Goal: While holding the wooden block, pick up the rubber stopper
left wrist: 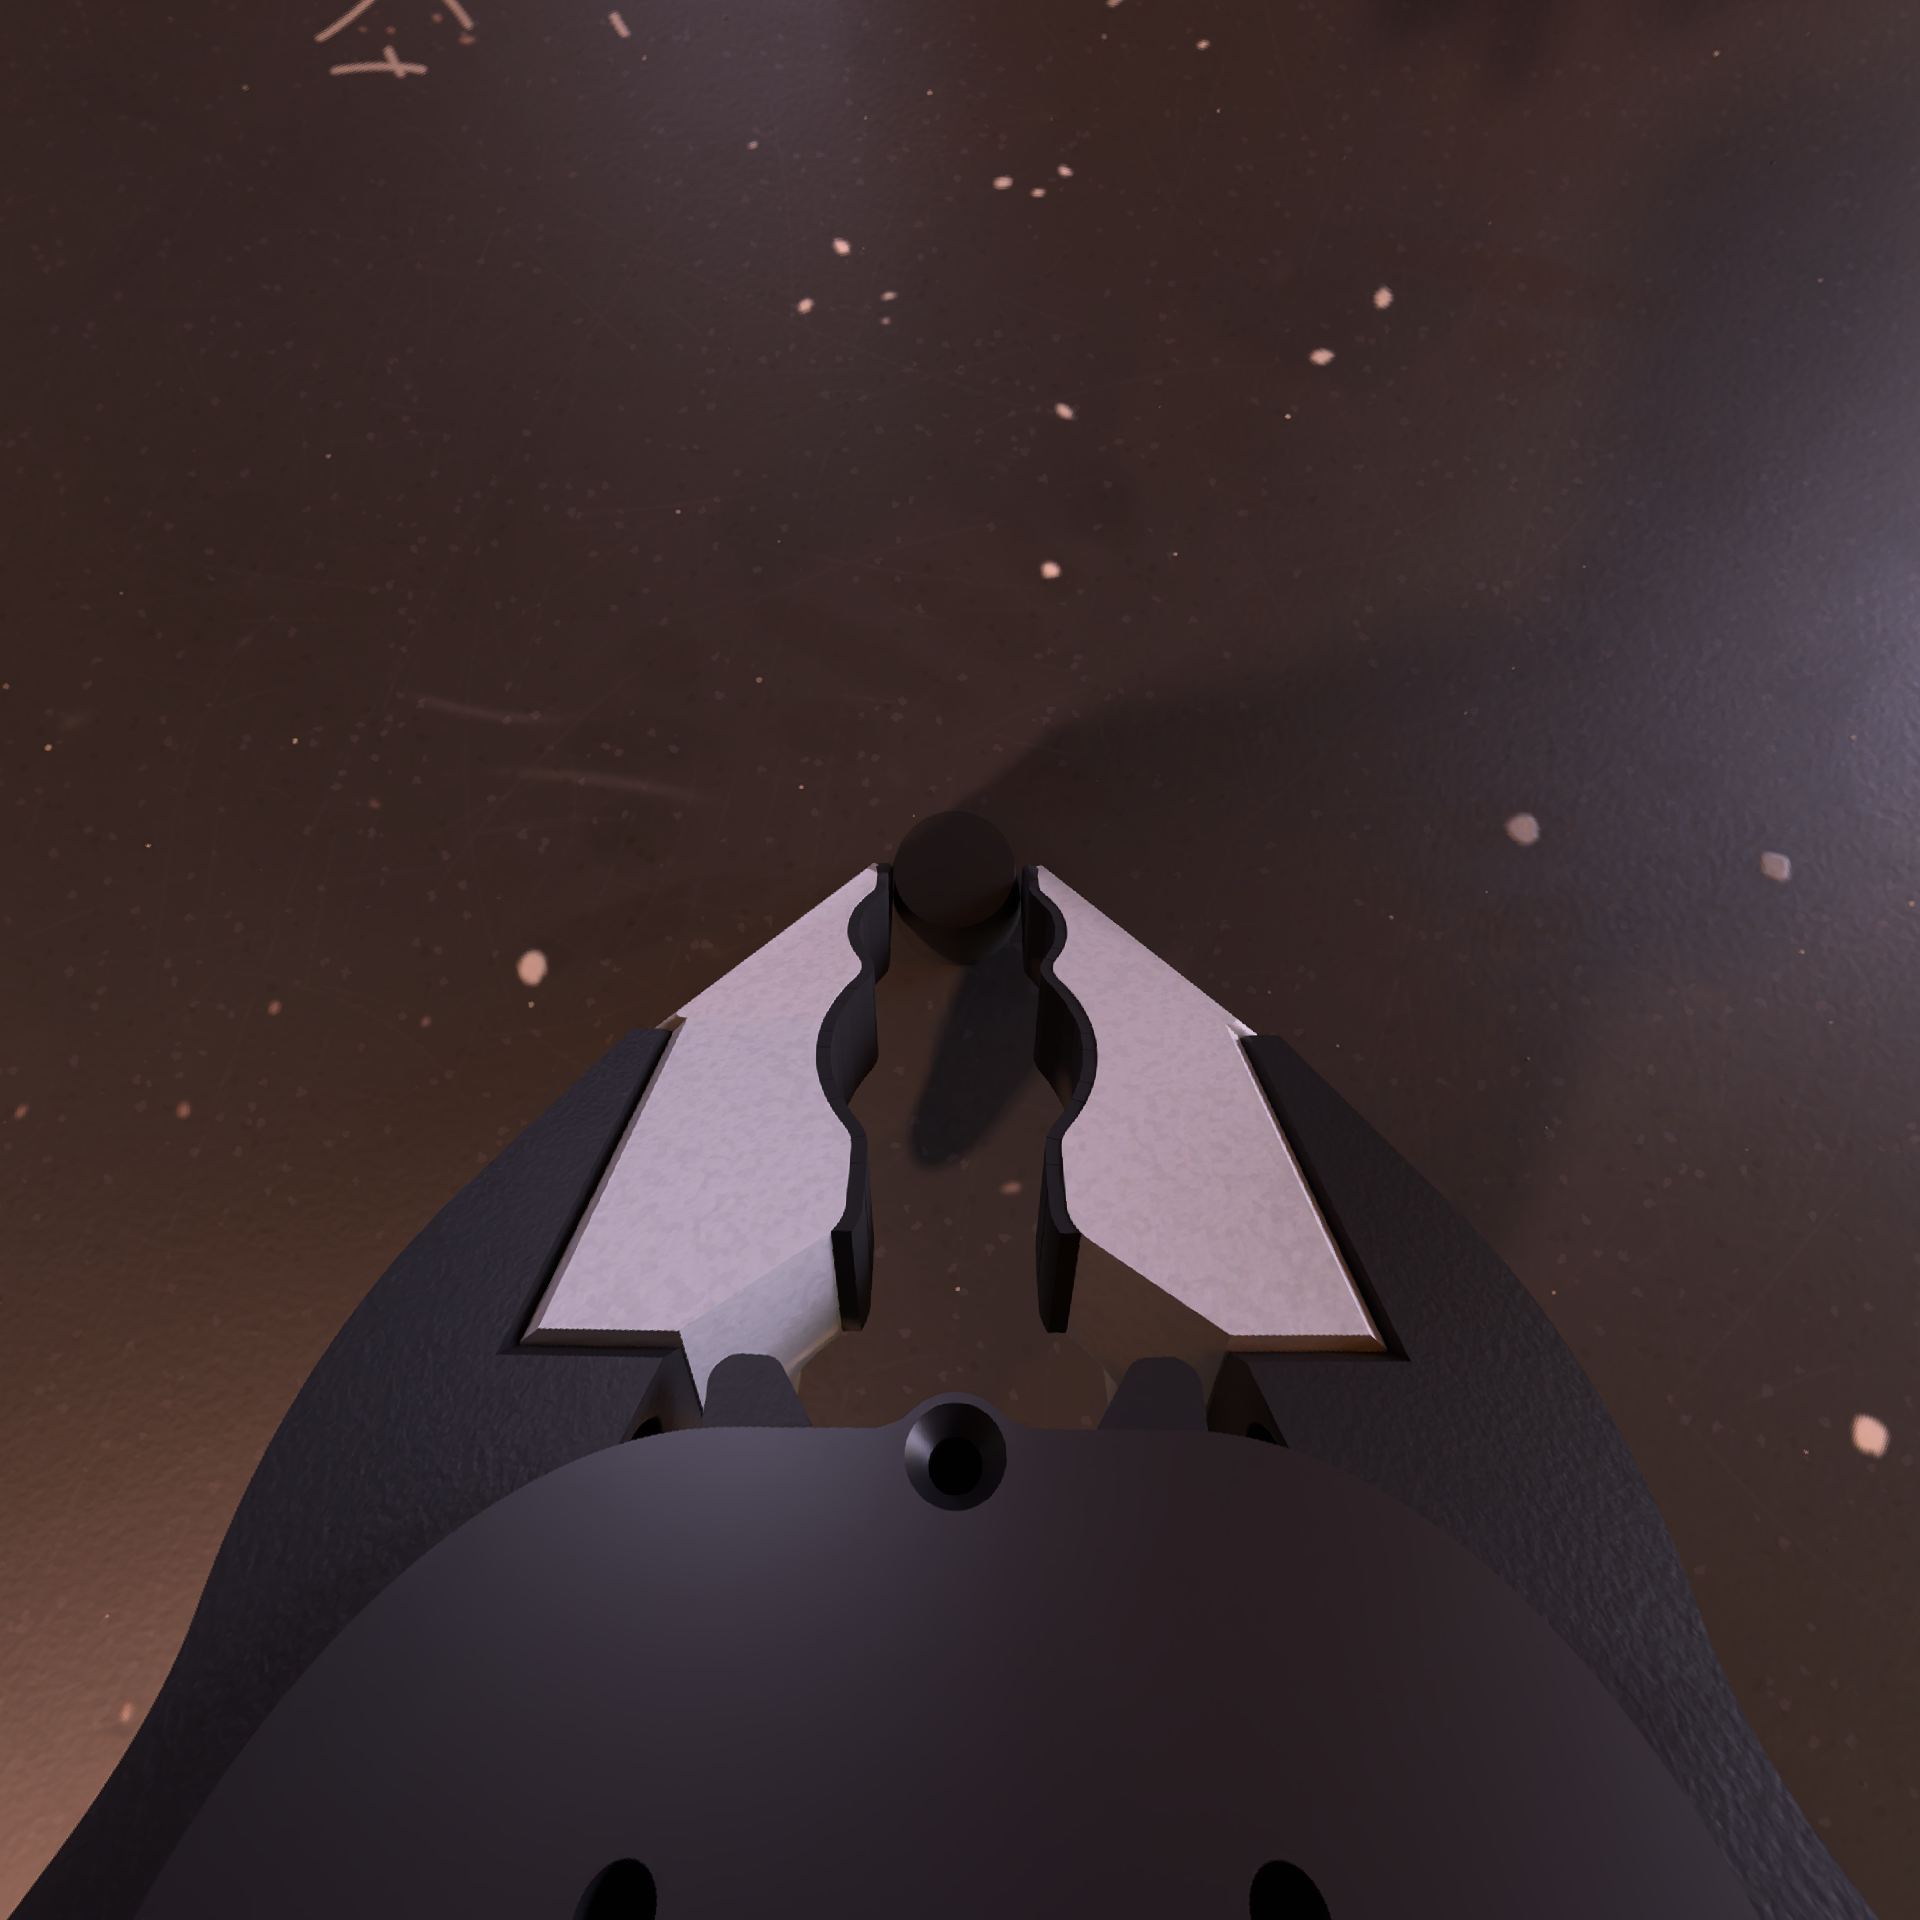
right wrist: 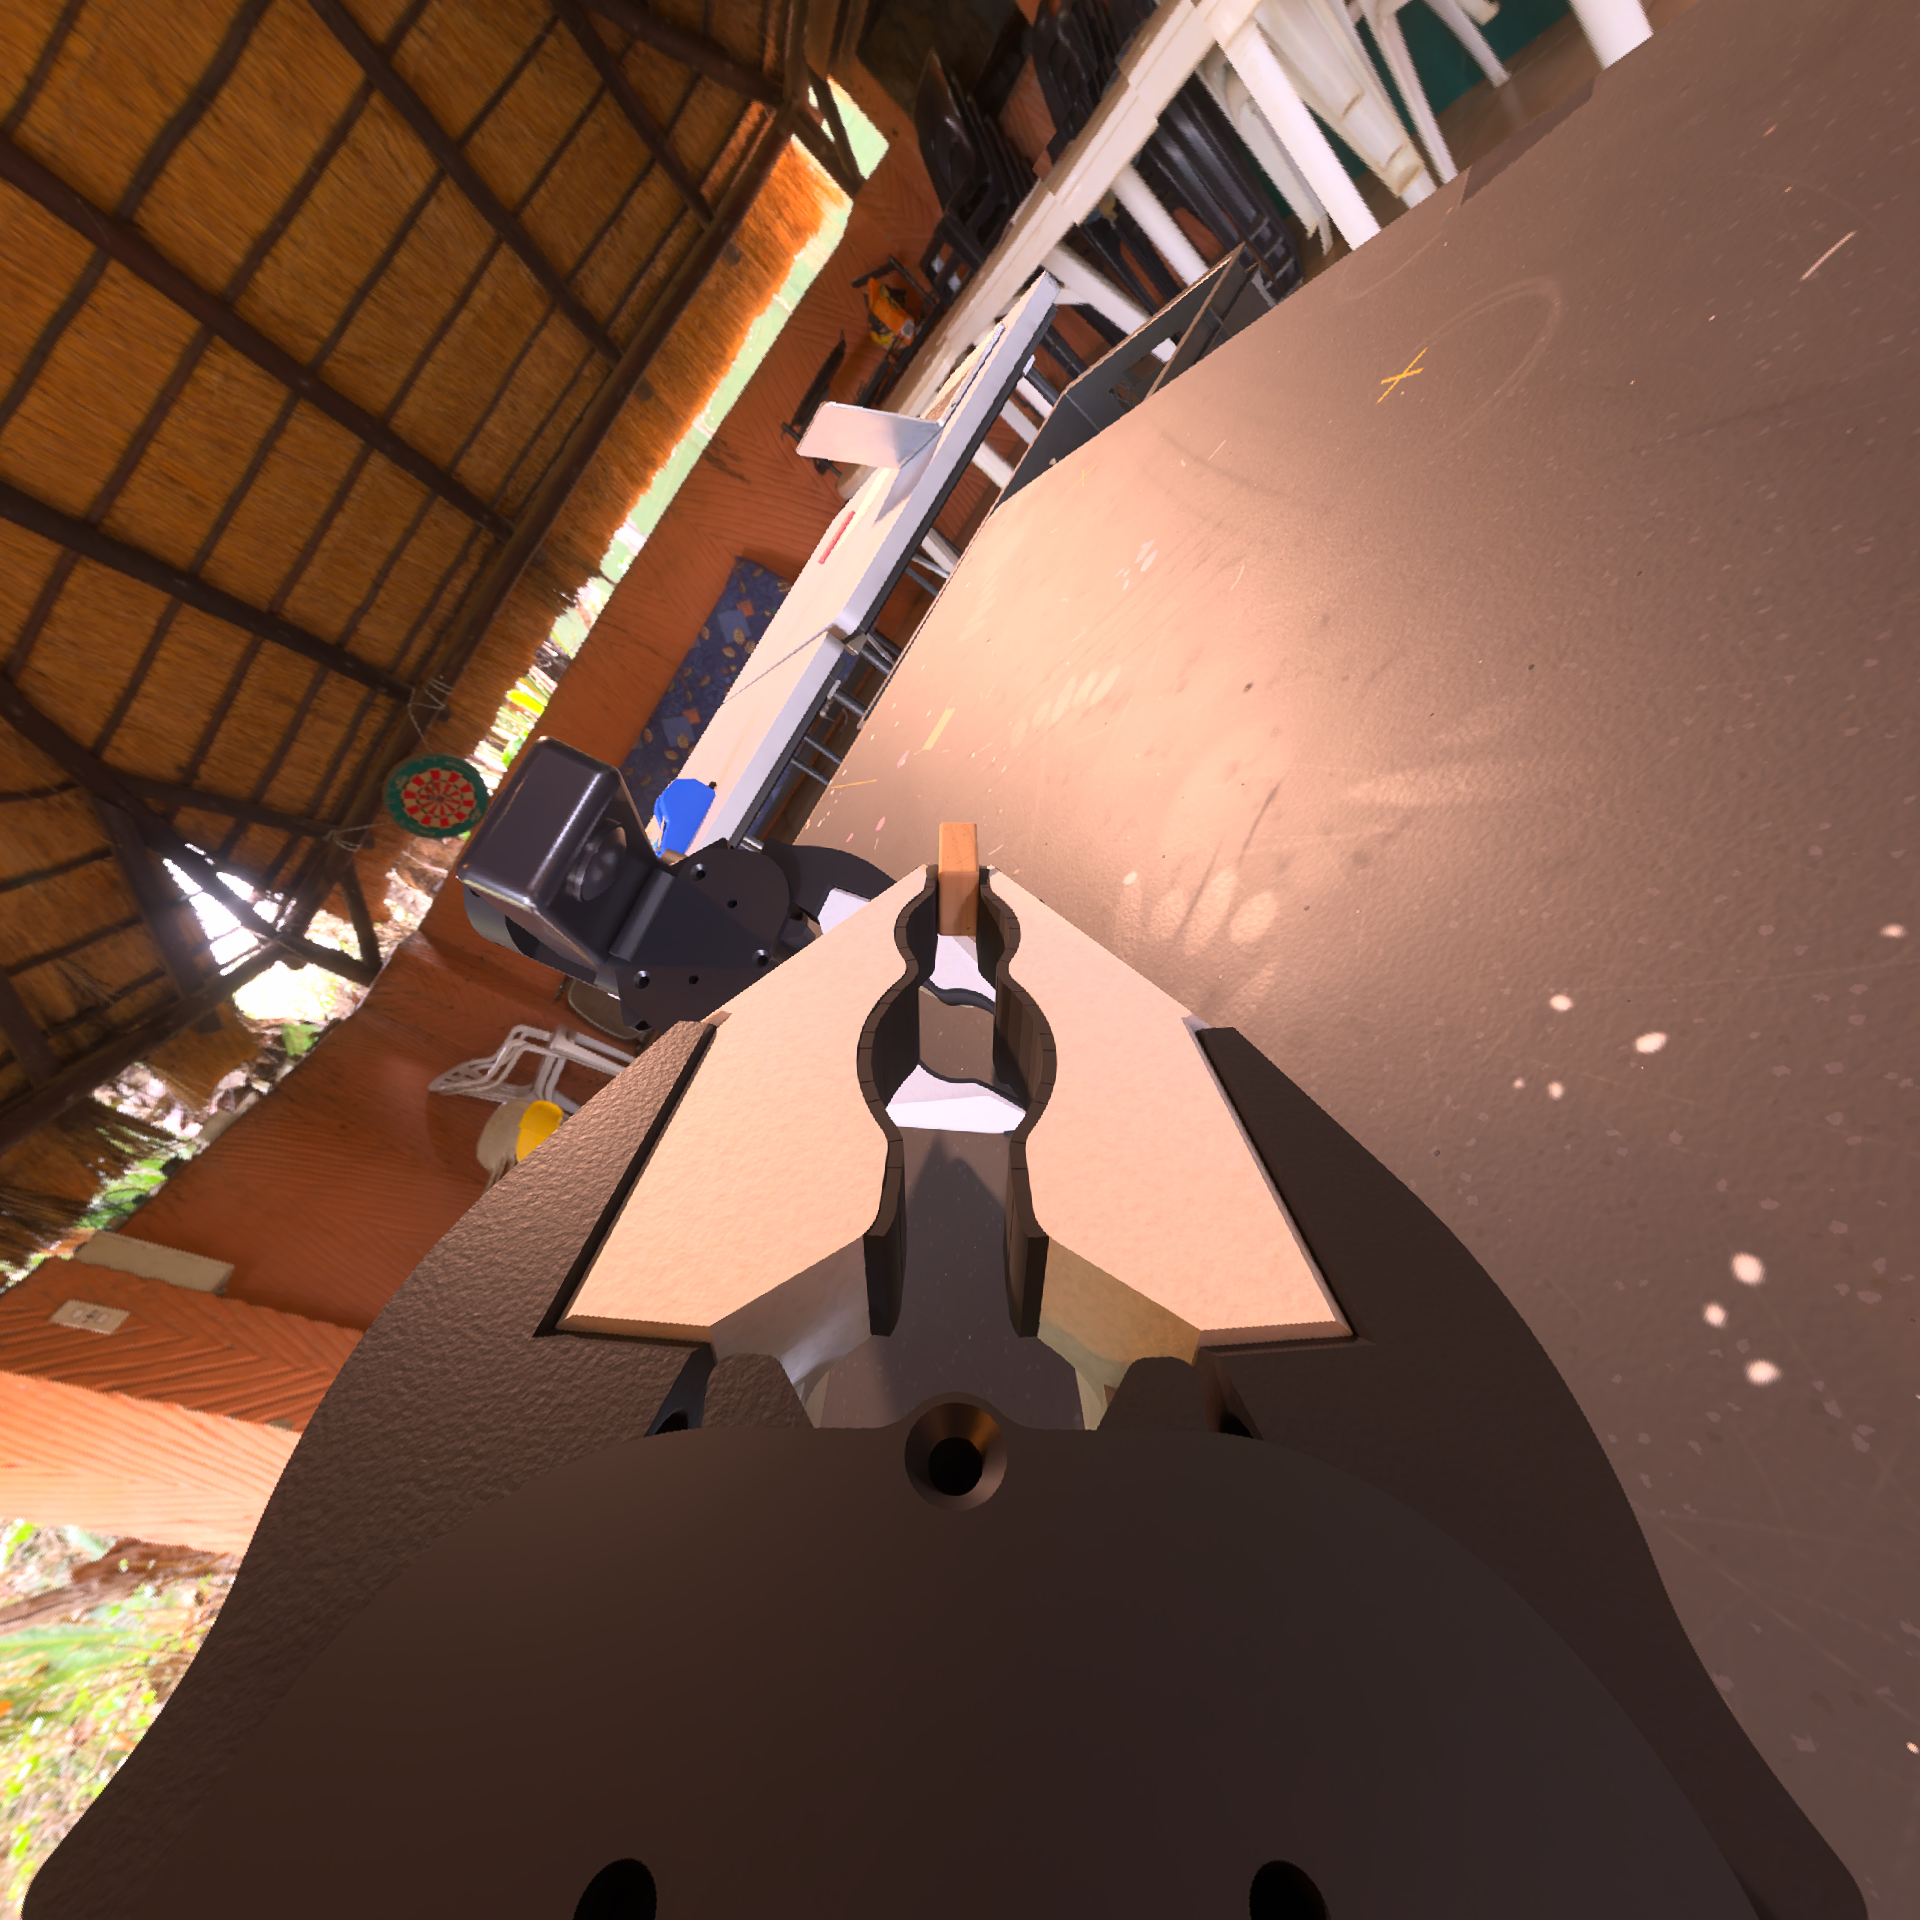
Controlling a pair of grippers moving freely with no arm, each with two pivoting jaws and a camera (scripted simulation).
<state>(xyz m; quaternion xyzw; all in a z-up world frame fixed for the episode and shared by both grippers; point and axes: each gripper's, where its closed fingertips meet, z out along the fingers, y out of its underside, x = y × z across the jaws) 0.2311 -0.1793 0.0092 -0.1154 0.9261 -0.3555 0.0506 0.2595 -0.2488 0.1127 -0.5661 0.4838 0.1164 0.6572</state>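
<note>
In the left wrist view my left gripper (left wrist: 956, 909) is shut on the rubber stopper (left wrist: 954, 878), a small dark round plug pinched between the fingertips over the dark speckled tabletop (left wrist: 727, 468). The stopper casts a long shadow on the table between the fingers. In the right wrist view my right gripper (right wrist: 957, 914) is shut on the wooden block (right wrist: 957, 873), a small tan piece that sticks out past the fingertips. This view is strongly tilted. The left gripper's dark body (right wrist: 623, 894) shows just left of my right fingers, its fingertips hidden behind them.
The brown scratched tabletop (right wrist: 1455, 727) fills the right side of the right wrist view, its edge running diagonally. Beyond it are white plastic chairs (right wrist: 1299, 156), a long white table (right wrist: 831, 603), a thatched roof and a dartboard (right wrist: 436, 796).
</note>
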